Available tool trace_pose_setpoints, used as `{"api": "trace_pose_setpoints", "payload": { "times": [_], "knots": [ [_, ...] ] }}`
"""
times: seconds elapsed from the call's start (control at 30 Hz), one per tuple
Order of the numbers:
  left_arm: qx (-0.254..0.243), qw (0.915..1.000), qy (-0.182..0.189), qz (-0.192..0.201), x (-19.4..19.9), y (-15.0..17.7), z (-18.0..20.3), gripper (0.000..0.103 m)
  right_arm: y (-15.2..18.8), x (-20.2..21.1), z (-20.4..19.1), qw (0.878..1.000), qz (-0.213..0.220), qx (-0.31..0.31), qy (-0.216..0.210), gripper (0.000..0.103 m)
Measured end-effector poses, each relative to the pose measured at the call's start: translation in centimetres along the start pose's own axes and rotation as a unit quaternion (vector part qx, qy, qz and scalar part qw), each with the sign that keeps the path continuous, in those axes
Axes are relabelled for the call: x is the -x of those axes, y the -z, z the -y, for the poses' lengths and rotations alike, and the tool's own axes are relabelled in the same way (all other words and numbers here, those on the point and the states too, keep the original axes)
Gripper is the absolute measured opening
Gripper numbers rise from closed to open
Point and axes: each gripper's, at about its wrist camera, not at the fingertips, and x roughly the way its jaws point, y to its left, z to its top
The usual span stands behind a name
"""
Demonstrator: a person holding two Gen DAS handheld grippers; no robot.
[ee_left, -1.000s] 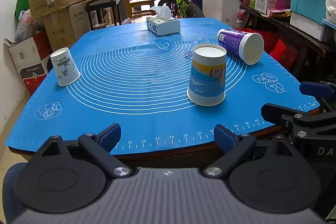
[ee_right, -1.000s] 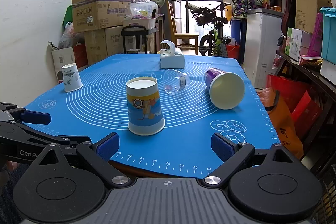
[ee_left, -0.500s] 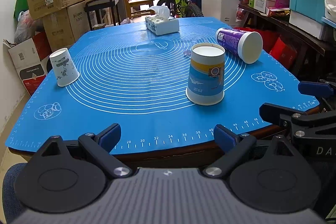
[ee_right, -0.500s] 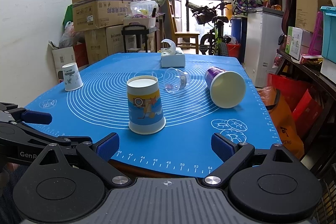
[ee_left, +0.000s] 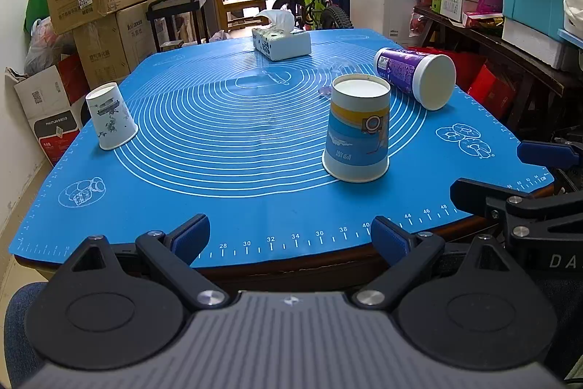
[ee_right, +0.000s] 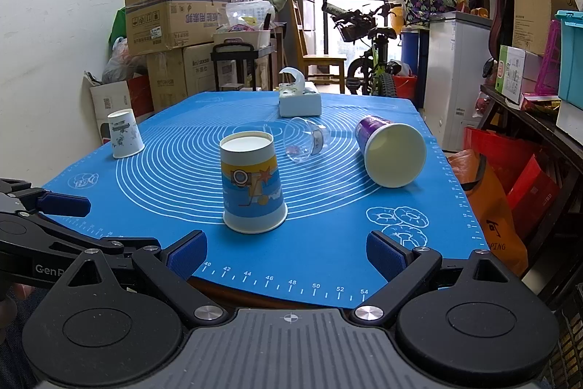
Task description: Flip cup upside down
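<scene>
the right tool (ee_right: 286, 252) hangs released at the near edge of the bench (ee_right: 328, 265), and the left tool (ee_left: 289, 236) is likewise spread with nothing between its pads. the purple cup (ee_right: 391, 154) lies on its side toward the right of the blue mat. likely best: close gently mid-body, lift, then rotate the rim down before setting it flat.

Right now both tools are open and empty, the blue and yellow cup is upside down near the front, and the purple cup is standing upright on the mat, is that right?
Not quite. The purple cup is not upright: it lies on its side on the mat, open mouth towards the camera, as the right wrist view shows. The rest holds: the left tool and right tool are open and empty, and the blue and yellow cup stands upside down near the front.
</scene>
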Motion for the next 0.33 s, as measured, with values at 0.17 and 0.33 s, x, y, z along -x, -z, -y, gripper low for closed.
{"api": "trace_pose_setpoints", "payload": {
  "times": [0.17, 0.33],
  "knots": [
    [-0.001, 1.0000, 0.000, 0.000, 0.02, 0.00, 0.01, 0.094, 0.00, 0.01, 0.01, 1.000, 0.000, 0.000, 0.000, 0.094],
    [-0.001, 1.0000, 0.000, 0.000, 0.00, 0.07, 0.08, 0.094, -0.02, 0.01, 0.06, 1.000, 0.000, 0.000, 0.000, 0.094]
  ]
}}
